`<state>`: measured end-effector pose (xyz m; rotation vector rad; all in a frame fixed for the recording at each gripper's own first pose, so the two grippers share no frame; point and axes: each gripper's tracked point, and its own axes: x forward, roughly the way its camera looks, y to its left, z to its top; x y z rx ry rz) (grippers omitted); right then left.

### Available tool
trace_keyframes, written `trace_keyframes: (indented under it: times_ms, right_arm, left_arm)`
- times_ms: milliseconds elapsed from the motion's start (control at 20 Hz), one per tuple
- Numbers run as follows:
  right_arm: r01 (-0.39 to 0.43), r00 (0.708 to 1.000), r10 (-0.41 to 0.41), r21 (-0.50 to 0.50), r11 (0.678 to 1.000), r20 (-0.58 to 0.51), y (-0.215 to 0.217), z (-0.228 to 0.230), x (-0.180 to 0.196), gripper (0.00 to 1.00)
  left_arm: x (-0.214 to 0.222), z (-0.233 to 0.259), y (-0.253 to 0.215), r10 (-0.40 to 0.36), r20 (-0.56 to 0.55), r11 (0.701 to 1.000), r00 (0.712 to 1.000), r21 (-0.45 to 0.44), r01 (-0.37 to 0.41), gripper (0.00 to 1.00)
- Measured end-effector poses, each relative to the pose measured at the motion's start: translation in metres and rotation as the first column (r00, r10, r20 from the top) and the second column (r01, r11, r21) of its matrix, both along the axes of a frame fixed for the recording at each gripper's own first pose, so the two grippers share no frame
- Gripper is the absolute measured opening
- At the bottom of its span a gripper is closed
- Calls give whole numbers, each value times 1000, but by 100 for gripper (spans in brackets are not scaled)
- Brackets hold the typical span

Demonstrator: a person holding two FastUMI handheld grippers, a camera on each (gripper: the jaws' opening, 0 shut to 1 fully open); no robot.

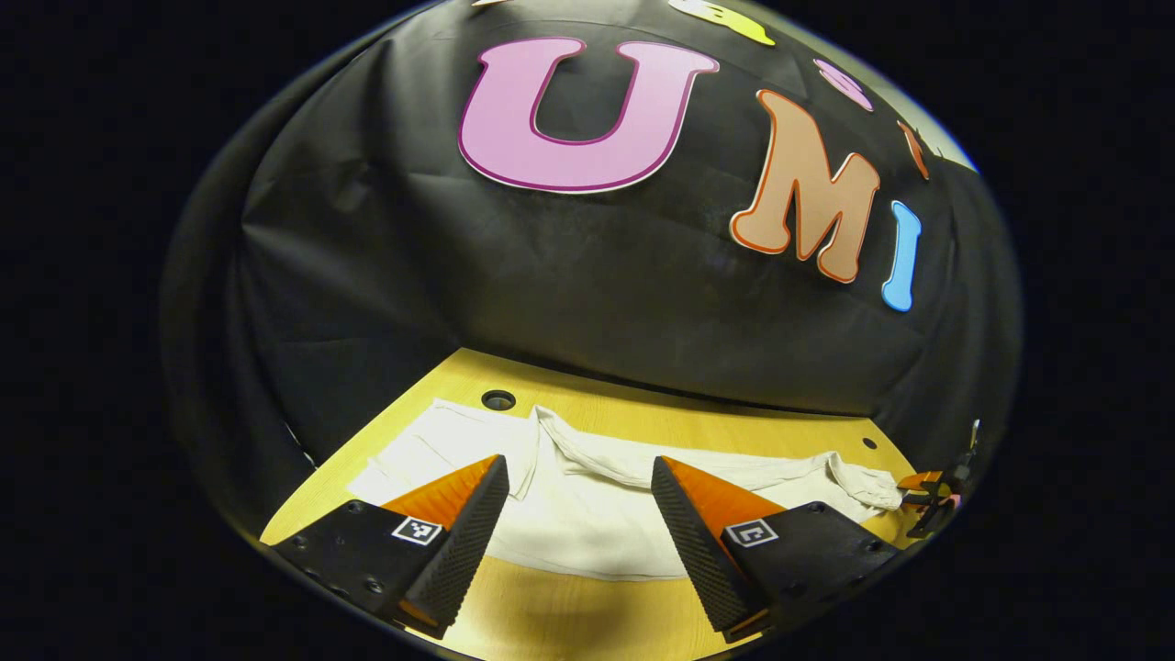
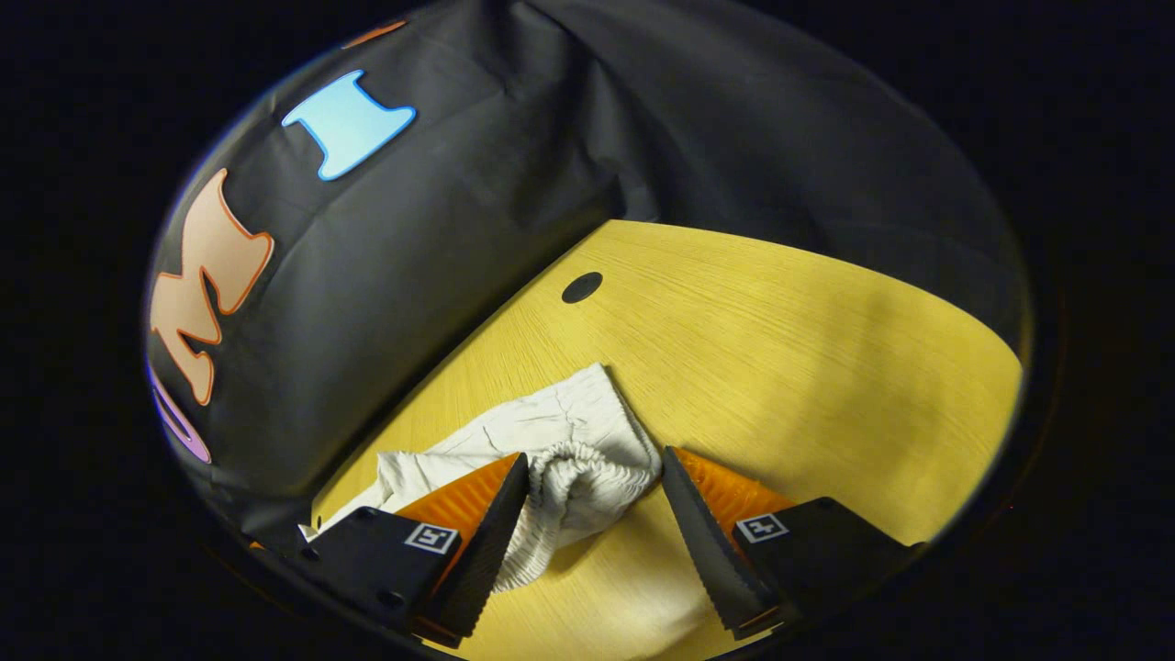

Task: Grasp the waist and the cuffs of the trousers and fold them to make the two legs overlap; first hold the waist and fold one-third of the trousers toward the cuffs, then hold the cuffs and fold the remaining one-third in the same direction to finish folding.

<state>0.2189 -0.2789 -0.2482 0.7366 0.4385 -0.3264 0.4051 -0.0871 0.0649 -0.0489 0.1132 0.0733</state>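
In the left gripper view the left gripper (image 1: 580, 514) hovers just above the wooden table (image 1: 587, 606) with its fingers wide apart and nothing between them. Just beyond its tips the white trousers (image 1: 587, 514) lie spread lengthwise across the tabletop, one layer rumpled back over another; whether the two legs already overlap I cannot tell. In the right gripper view the right gripper (image 2: 595, 509) is also spread open, straddling the bunched elastic waist (image 2: 587, 477) without pinching it, though the left finger seems to touch the cloth. By my judgement the folding is at its very start: no third has been turned over yet, and the waist fold and the cuff fold both remain. Farther off, a round hole (image 2: 582, 287) marks the table. No brand or label is readable on the trousers
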Motion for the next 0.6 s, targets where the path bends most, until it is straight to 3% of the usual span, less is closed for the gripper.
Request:
trace_keyframes:
  times_ms: [50, 150, 200, 250, 350, 400, 600]
  right_arm:
    - [-6, 1000, 6, 11, 1000, 1, 3, -4, 1, 86]
    - [1, 1000, 0, 27, 1000, -8, 2, -7, 0, 89]
    - [6, 1000, -6, 38, 999, -11, 1, -10, 1, 72]
    - [7, 1000, -6, 58, 998, -15, 1, -12, 2, 72]
    - [2, 1000, -2, 95, 996, 0, 3, -10, 8, 54]
    - [7, 1000, -8, 102, 995, 8, 4, -9, 12, 39]
    - [-8, 1000, 8, 63, 998, 8, 8, 0, 10, 20]
  left_arm:
    - [-1, 0, -1, 0, -3, 1000, 1000, 4, 0, 95]
    - [-3, 0, -6, -2, -5, 1000, 1000, 7, 2, 95]
    - [-4, 1, -8, -3, -3, 1000, 1000, 5, 3, 95]
    - [-5, 0, -10, -5, -3, 1000, 1000, 0, 5, 92]
    - [-6, -1, -15, -10, -3, 1000, 1000, -15, 10, 95]
    - [-7, -1, -17, -11, -3, 1000, 1000, -17, 11, 95]
    - [-10, -13, -20, -21, -26, 1000, 999, -9, 21, 95]
